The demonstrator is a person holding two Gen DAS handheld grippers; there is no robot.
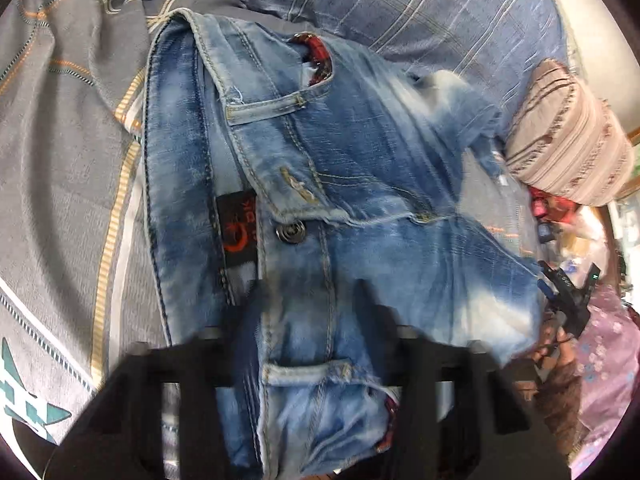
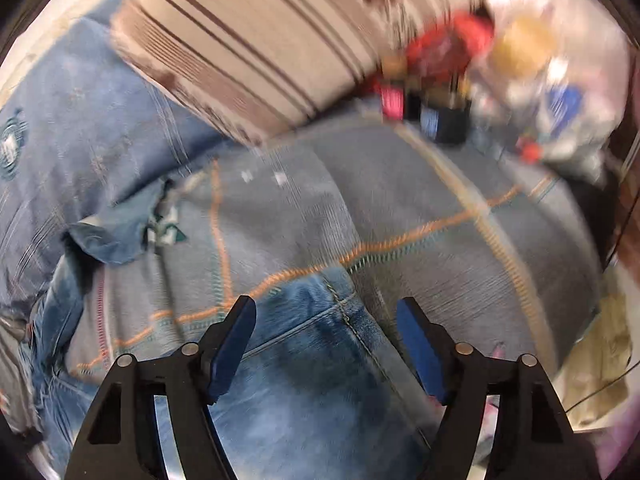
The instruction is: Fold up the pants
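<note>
Jeans (image 1: 320, 208) lie bunched on the bed (image 1: 60, 200); my left hand-held gripper (image 1: 312, 308) clamps the waistband, my right hand-held gripper (image 2: 326, 340) gapes empty above denim. One-sided pulling could skew my fold.

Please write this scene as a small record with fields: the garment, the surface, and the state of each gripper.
garment: blue jeans, waistband and metal button visible
surface: grey bedsheet with orange lines
left gripper: shut on the jeans, denim bunched between its fingers
right gripper: open, above the denim, holding nothing
nearby: striped pillow
</note>
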